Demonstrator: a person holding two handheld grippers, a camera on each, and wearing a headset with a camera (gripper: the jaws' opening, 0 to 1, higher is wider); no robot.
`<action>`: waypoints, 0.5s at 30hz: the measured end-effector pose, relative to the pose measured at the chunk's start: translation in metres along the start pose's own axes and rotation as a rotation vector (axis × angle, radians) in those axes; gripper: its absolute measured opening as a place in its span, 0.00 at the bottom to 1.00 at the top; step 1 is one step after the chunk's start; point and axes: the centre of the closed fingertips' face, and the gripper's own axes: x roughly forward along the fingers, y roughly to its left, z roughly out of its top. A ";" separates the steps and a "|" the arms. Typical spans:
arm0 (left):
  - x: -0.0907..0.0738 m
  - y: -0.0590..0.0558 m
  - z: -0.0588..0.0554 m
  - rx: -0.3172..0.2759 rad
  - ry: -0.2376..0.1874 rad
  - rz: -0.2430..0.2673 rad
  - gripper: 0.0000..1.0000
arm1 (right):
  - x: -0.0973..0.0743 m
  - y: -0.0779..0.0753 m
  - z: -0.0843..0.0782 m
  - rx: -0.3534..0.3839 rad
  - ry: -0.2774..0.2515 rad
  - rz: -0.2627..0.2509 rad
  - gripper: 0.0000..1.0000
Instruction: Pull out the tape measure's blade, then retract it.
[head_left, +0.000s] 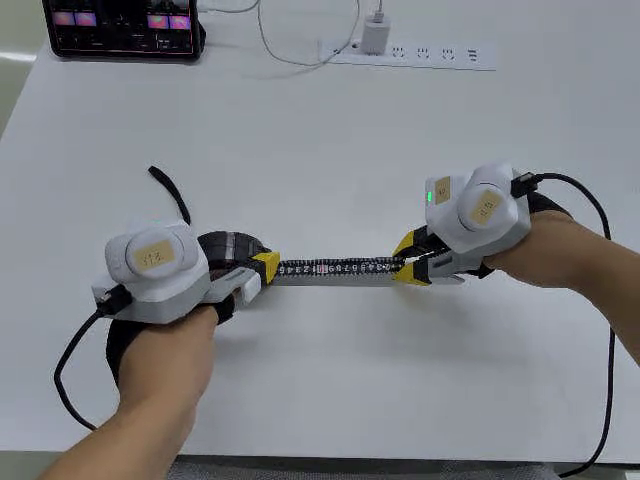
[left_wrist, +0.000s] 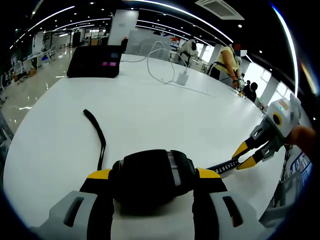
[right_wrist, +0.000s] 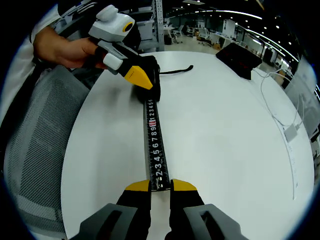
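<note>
Thing: tape measure, black case (head_left: 228, 250) sitting on the white table (head_left: 330, 130). Blade (right_wrist: 155, 145) is out, running flat just over the table between the two grippers. Black strap (left_wrist: 95, 125) trails behind the case.
Handling, case: looks hard and compact with some heft, and the smooth flanks could slip. Best hold is across the two flat sides.
Handling, blade: thin springy steel, likely stiff along its length, kinks if folded and is spring-loaded back into the case. Best hold is at the end tip.
Left gripper (left_wrist: 154, 176): jaws spread to case width, one yellow pad on each flank, clamping the case.
Right gripper (right_wrist: 160, 186): jaws almost together, pinching the blade's free end.
Stage: blade partly drawn. Cannot tell whether it is being pulled or fed back.
Risk: a sudden release would likely let the blade whip back.
</note>
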 end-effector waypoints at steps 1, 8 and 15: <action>0.000 0.000 0.000 0.000 0.000 0.000 0.60 | 0.000 0.000 0.001 0.000 -0.001 0.000 0.09; 0.000 0.001 0.000 0.000 0.000 -0.001 0.60 | 0.005 0.000 0.006 -0.005 -0.007 0.005 0.09; 0.001 0.001 0.000 0.000 -0.001 -0.001 0.60 | 0.010 0.000 0.012 -0.008 -0.013 0.010 0.09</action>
